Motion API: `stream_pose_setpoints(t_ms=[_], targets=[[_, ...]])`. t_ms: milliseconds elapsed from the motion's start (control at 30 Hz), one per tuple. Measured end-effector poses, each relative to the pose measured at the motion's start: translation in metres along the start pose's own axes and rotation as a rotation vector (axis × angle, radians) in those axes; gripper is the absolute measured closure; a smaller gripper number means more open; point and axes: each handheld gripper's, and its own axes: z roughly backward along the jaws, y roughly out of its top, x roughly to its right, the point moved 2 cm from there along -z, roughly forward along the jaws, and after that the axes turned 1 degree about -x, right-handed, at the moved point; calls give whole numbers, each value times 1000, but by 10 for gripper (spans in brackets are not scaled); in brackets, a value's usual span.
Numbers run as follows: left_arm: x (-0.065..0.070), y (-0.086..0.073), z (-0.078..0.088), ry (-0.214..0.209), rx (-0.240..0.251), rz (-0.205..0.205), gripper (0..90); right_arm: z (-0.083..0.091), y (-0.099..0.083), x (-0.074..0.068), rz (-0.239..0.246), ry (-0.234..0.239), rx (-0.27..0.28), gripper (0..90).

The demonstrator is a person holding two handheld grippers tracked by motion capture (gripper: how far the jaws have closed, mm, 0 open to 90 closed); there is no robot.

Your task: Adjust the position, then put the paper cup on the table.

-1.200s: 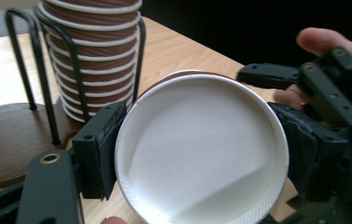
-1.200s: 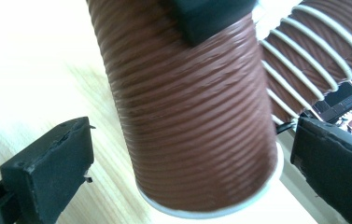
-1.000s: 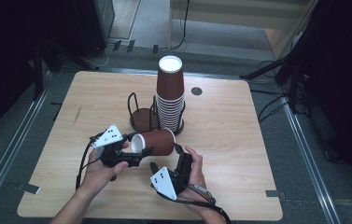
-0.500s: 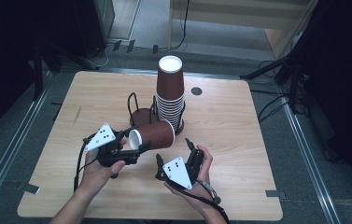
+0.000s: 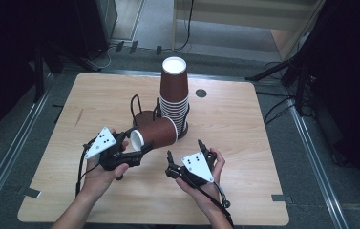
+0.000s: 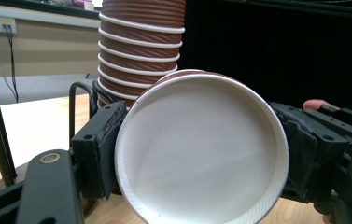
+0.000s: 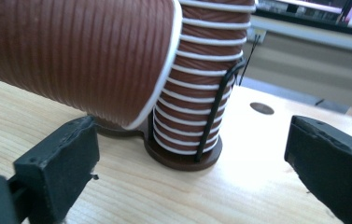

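The ribbed brown paper cup with a white rim [image 5: 154, 134] lies on its side in the air, mouth towards seven o'clock, clamped across its rim by the left gripper [image 5: 137, 149]. Since a second ago the right gripper [image 5: 185, 159], jaws spread and empty, has drifted up towards the cup's two o'clock, probably to take it over. One cup held; one tall nested stack of cups [image 5: 174, 98] in a black wire holder [image 5: 140, 109], its second ring vacant, at twelve o'clock.
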Motion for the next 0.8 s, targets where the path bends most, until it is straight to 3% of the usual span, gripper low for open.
stream_pose_setpoints(t_ms=[133, 267, 633, 700, 800], targets=[[1, 0, -2, -2, 21, 8, 242, 3, 1, 3, -45, 11, -37, 21], [2, -1, -3, 2, 28, 1, 242, 5, 4, 10, -138, 15, -51, 12], [2, -4, -7, 4, 73, 27, 242, 12, 8, 20, -434, 64, -79, 16], [3, -4, -8, 4, 76, 24, 242, 13, 9, 20, -484, 52, -90, 44], [5, -4, -8, 2, 75, 21, 242, 13, 10, 23, -577, 92, -105, 40]])
